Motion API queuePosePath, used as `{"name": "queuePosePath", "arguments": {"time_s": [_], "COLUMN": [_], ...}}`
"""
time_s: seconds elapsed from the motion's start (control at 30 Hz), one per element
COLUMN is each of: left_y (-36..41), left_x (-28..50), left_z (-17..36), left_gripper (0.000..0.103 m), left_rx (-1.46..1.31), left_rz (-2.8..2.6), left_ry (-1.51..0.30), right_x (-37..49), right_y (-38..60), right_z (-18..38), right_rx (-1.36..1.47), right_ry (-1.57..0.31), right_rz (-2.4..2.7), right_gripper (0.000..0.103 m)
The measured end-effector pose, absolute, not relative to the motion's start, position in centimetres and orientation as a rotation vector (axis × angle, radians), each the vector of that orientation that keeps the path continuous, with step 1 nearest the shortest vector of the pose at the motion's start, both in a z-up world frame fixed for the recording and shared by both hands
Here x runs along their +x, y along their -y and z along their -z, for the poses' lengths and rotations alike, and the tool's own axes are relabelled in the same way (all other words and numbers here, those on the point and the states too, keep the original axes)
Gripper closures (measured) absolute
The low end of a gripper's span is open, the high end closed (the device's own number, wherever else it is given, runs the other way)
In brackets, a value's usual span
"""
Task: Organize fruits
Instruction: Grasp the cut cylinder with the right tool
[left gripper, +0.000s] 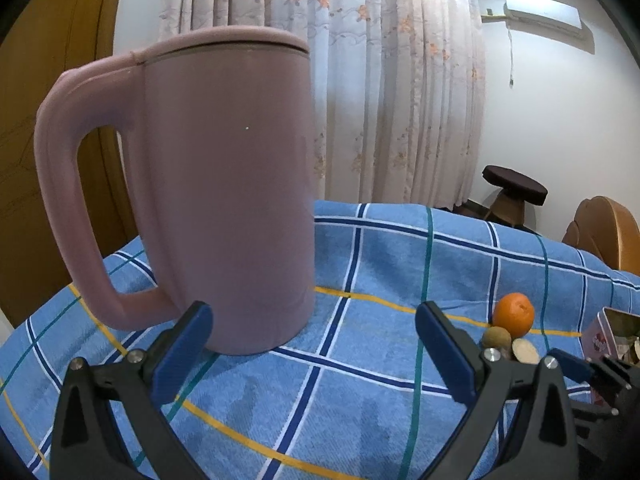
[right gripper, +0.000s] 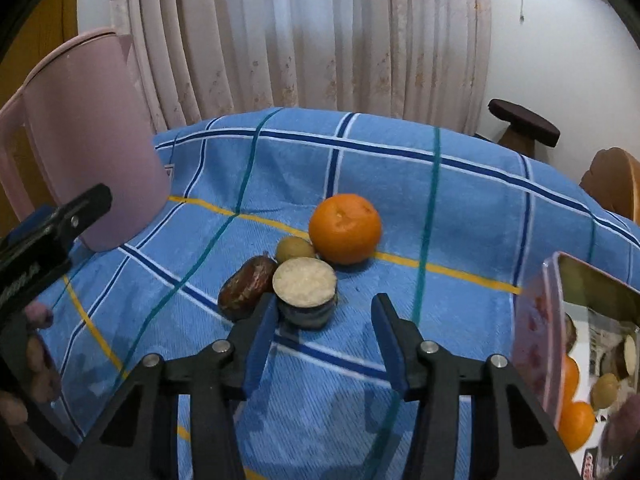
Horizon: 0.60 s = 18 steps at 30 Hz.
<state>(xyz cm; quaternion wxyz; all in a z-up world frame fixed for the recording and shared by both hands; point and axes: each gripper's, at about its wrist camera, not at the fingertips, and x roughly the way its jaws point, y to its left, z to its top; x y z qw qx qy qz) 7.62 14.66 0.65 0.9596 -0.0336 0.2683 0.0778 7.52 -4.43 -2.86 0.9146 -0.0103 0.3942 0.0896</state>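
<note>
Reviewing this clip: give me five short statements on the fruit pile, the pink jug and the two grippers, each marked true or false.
1. The orange lies on the checked cloth behind the smaller fruits. True.
2. The right gripper is clamped on the orange. False: its jaws are open with nothing between them, short of the pile.
3. The cut fruit shows a pale flat face on top. True.
4. The pink jug lies on its side. False: it stands upright, lid on.
5. The left gripper holds the jug's handle. False: its jaws are open in front of the jug's base, gripping nothing.
</note>
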Motion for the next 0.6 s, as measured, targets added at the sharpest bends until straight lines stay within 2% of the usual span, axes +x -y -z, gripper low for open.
{"name": "queuePosePath", "arguments": {"time_s": [0.17, 0.3, 0.6], "left_y": [-14.8, -15.0, -14.0], "left_x": [7.7, 7.9, 7.6], "left_z": [-0.6, -0.6, -0.2], "left_gripper": [0.0, 0.0, 0.0], "left_rx": [-0.073, -0.078, -0.047], "left_rz": [-0.165, -0.17, -0.156], "left_ry": [-0.547, -0.547, -0.536], "right_x": [9.5, 9.8, 4.2], "right_y": [4.4, 4.7, 6.4], "right_z": [3.8, 3.9, 1.3], "right_rx": [0.024, 0.058, 0.049], "right_ry": [-0.875, -0.88, -0.692], "right_rz": [-0.205, -0.234, -0.156], "right_gripper": [0.053, 0.065, 0.065]}}
